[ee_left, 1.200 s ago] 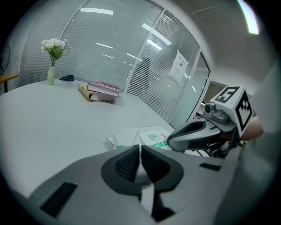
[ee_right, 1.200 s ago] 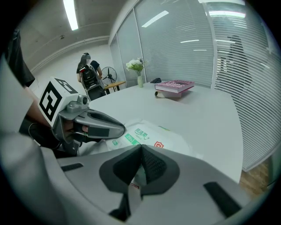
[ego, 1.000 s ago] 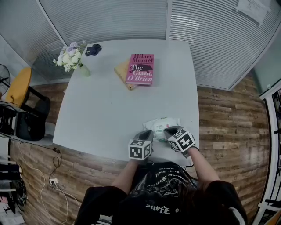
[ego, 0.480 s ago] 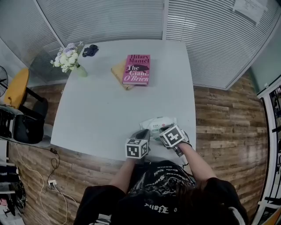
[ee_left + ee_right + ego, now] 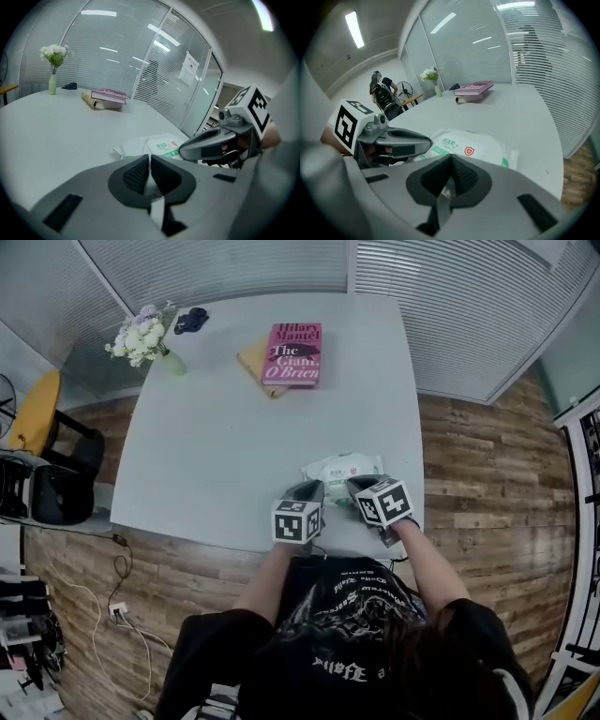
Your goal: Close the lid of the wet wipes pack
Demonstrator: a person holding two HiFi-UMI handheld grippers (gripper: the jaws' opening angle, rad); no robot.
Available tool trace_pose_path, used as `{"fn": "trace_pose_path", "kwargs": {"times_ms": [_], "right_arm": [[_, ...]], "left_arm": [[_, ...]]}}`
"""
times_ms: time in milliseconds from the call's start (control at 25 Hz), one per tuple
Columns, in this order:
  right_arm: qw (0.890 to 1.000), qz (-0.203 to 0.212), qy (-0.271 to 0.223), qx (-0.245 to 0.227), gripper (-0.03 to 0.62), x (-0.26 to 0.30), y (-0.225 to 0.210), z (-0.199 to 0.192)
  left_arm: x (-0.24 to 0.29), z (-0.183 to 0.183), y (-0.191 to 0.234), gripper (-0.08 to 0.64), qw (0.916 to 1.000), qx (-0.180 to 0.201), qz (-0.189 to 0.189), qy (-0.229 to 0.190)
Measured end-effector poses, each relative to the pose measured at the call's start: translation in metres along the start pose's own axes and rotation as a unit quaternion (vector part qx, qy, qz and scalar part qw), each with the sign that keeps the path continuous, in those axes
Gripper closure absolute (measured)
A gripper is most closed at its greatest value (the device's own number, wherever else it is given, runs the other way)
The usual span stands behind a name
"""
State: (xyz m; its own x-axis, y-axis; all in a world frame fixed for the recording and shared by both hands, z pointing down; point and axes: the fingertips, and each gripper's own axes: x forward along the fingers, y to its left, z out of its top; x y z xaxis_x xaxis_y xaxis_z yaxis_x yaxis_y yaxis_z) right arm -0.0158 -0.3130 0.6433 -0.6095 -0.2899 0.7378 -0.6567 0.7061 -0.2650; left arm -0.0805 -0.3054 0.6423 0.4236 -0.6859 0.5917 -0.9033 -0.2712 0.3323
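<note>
The wet wipes pack [image 5: 342, 468] is white with green print and a red shield mark, and it lies flat near the front right corner of the white table [image 5: 216, 446]. Both grippers sit at its near edge, close side by side. My left gripper [image 5: 313, 489] points at the pack's left end, jaws shut, with the pack [image 5: 161, 144] just beyond the tips. My right gripper [image 5: 357, 486] is over the pack's near right part, jaws shut too, with the pack [image 5: 471, 146] right under and ahead of them. The jaws hide the pack's near edge. I cannot make out the lid.
At the far side lie a pink book [image 5: 292, 354] on a tan one, a vase of white flowers [image 5: 142, 336] and a small dark object [image 5: 191, 321]. The table's right edge [image 5: 415, 465] is close to the pack. An orange chair [image 5: 33, 418] stands left of the table.
My right gripper has rolled a little about its own axis while staying at the pack. My left gripper has kept still. The head view has shifted slightly.
</note>
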Motion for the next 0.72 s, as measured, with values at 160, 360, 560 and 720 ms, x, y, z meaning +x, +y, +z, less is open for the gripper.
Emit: {"fn": "trace_pose_path", "kwargs": {"times_ms": [160, 360, 560, 720], "right_arm": [[1.0, -0.011, -0.005, -0.015, 0.594, 0.002, 0.004, -0.003], [0.998, -0.027, 0.033, -0.051, 0.593, 0.005, 0.007, -0.004], [0.983, -0.049, 0.129, -0.118, 0.593, 0.014, 0.007, -0.002], [0.983, -0.057, 0.133, -0.116, 0.592, 0.015, 0.009, -0.005]], "left_arm": [[-0.002, -0.001, 0.0, 0.548, 1.0, -0.002, 0.008, -0.002], [-0.003, -0.002, 0.0, 0.548, 0.9999, -0.013, 0.003, -0.003], [0.001, 0.0, 0.001, 0.549, 0.9994, -0.033, -0.015, -0.001], [0.002, 0.0, -0.002, 0.551, 0.9989, -0.041, -0.023, 0.002]]}}
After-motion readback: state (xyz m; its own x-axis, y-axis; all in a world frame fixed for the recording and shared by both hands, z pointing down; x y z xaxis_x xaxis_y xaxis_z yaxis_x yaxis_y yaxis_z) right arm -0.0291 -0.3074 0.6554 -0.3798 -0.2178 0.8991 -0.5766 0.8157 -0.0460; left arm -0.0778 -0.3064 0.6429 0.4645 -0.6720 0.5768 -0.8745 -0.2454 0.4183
